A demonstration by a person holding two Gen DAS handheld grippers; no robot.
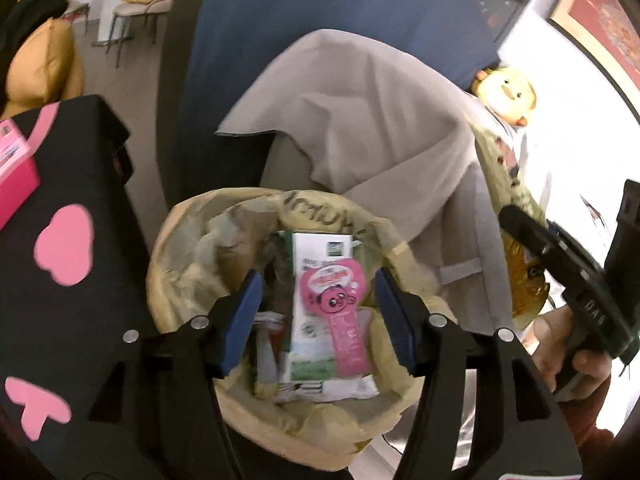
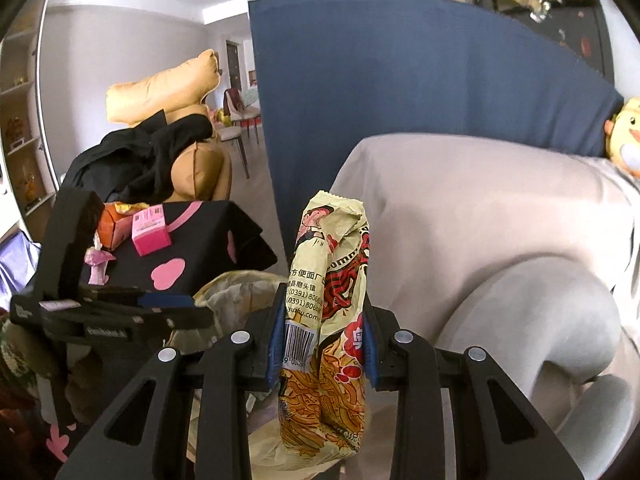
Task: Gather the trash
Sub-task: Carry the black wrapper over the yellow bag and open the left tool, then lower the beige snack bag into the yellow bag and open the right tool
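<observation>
In the left wrist view my left gripper (image 1: pixel 318 280) hangs open over a bin lined with a yellowish bag (image 1: pixel 168 264). A white milk carton with a pink panda (image 1: pixel 320 312) lies inside the bin among other rubbish, and the blue pads stand clear of it on both sides. My right gripper (image 2: pixel 324 306) is shut on a yellow instant-noodle packet (image 2: pixel 328 280), which stands upright between its pads. The bin (image 2: pixel 232 284) shows low and left of that packet. A hand holds the right gripper (image 1: pixel 560 264) at the right edge of the left wrist view.
Left of the bin stands a table with a black cloth with pink shapes (image 2: pixel 200 224). It carries a small pink carton (image 2: pixel 150 230), an orange packet (image 2: pixel 116 220) and a pink wrapper (image 2: pixel 98 264). A grey-covered armchair (image 2: pixel 480 220) sits right of the bin, with a blue partition (image 2: pixel 400 80) behind it.
</observation>
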